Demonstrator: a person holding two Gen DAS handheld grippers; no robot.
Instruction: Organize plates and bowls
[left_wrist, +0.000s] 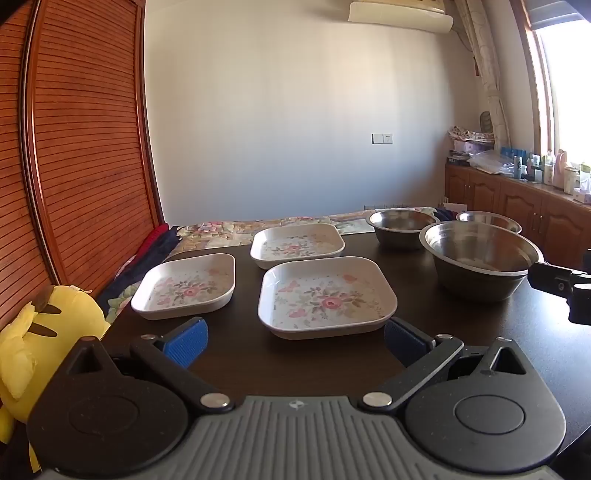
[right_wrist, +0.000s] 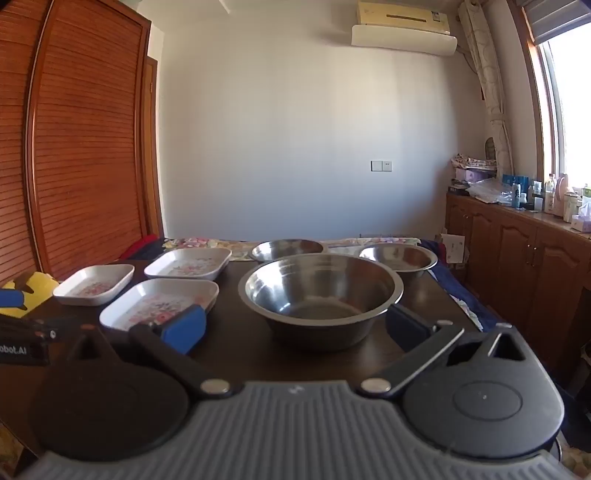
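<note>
I am holding my left gripper (left_wrist: 295, 341) low over the near edge of the dark table (left_wrist: 461, 332), its jaws spread wide and gripping nothing. Its blue pads (left_wrist: 186, 341) are hanging in free air, with the nearest floral plate (left_wrist: 327, 297) sitting at twelve o'clock just beyond them; the right-hand pad is coming very close to that plate's near corner, though I cannot tell whether it is touching. A second floral plate (left_wrist: 184, 286) is lying at ten o'clock, and a third (left_wrist: 297, 245) is sitting farther back at twelve, all three apart from one another.

My right gripper (right_wrist: 295, 328) is likewise gaping fully, pinching nothing. The big steel bowl (right_wrist: 319, 295) is sitting at twelve o'clock, straight between its two fingers (the right pad is looking very near the rim, but contact is unclear). Two smaller steel bowls are resting behind it, one at twelve o'clock (right_wrist: 288, 249) and one at one o'clock (right_wrist: 399, 258). From this side the plates are showing at ten and eleven o'clock, and the left pad is overlapping the nearest one in the view.

A yellow plush toy (left_wrist: 48, 347) is sitting off the table's left edge at nine o'clock, beside the slatted wooden wardrobe (left_wrist: 85, 147).
</note>
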